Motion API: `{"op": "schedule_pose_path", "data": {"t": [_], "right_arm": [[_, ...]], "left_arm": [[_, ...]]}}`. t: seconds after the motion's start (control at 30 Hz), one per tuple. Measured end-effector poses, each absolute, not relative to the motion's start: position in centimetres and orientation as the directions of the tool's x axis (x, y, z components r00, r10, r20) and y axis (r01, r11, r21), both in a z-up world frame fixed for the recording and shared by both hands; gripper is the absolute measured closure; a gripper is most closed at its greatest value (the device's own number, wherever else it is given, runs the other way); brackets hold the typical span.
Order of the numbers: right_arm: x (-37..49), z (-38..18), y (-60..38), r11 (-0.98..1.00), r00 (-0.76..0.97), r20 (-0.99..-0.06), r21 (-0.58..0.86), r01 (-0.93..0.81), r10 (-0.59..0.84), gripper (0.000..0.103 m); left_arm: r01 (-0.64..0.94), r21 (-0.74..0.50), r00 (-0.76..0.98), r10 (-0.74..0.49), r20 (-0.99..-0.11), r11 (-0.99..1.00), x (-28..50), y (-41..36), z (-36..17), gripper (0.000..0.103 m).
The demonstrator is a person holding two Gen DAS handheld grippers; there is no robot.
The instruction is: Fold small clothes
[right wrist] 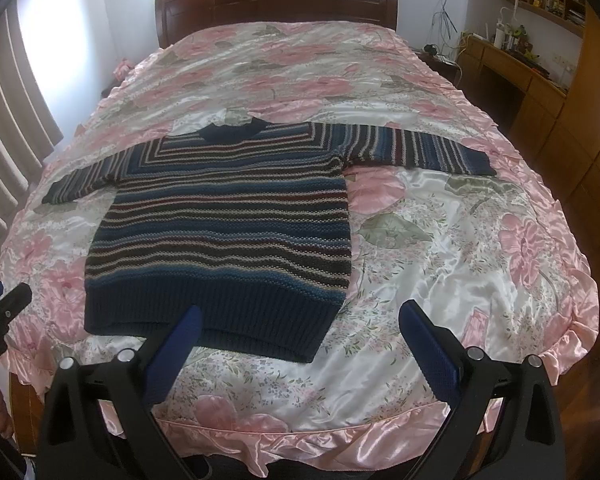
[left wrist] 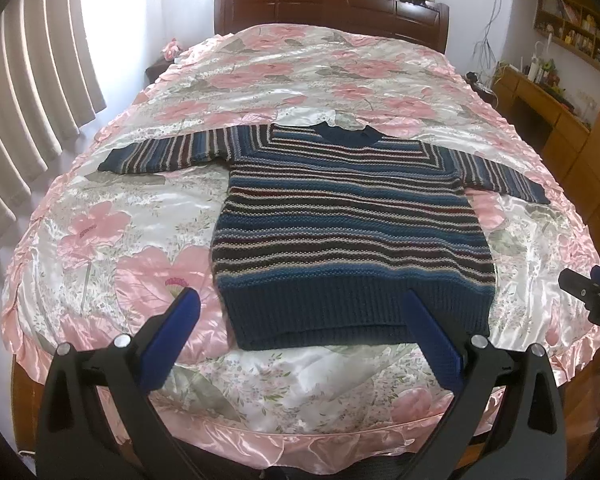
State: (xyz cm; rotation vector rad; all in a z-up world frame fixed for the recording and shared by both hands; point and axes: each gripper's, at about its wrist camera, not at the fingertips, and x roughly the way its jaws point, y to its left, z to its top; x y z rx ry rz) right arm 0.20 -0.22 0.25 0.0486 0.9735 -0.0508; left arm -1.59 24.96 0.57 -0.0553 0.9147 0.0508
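Striped knit sweater [left wrist: 352, 216], spread flat with both sleeves extended, at the centre of the left wrist frame, on a floral satin bedspread [left wrist: 140, 216]. Left gripper [left wrist: 300, 300] and right gripper [right wrist: 296, 316], lower frame, each hold their blue-padded fingers [right wrist: 428, 344] wide apart above the hem, gripping nothing. Wooden headboard [left wrist: 332, 8], upper centre.

One sweater [left wrist: 352, 224] lies spread ahead of the jaws, with two sleeves out to its sides. It rests on one bed [left wrist: 284, 64] under one floral cover [left wrist: 100, 232], with one wooden headboard [left wrist: 332, 8] at the far end. Two grippers show: the left gripper [left wrist: 300, 320] and the right gripper [right wrist: 298, 328], each with two blue fingers [left wrist: 172, 340] set wide apart, nothing between them.
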Motion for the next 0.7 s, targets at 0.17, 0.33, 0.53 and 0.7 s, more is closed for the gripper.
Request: {"op": "schedule_pose_path", "data": {"t": [0.17, 0.33, 0.53, 0.7], "right_arm": [[0.17, 0.27, -0.13, 0.998, 0.561, -0.827, 0.018, 0.064, -0.021, 0.004], [0.28, 0.23, -0.14, 0.998, 0.561, -0.827, 0.017, 0.065, -0.022, 0.004], [0.29, 0.22, -0.12, 0.998, 0.561, -0.828, 0.017, 0.063, -0.022, 0.004], [0.44, 0.13, -0.38, 0.998, 0.559, -0.829, 0.019, 0.066, -0.021, 0.004]], "left_arm": [[-0.068, -0.027, 0.609, 0.020, -0.793, 0.997, -1.57, 24.94, 0.57, 0.003], [-0.065, -0.021, 0.609, 0.023, -0.793, 0.998, -1.56, 24.96, 0.56, 0.003], [-0.065, -0.020, 0.609, 0.024, -0.793, 0.998, -1.54, 24.91, 0.55, 0.003], [-0.062, -0.011, 0.610, 0.029, -0.792, 0.998, -1.52, 25.05, 0.43, 0.003]]}}
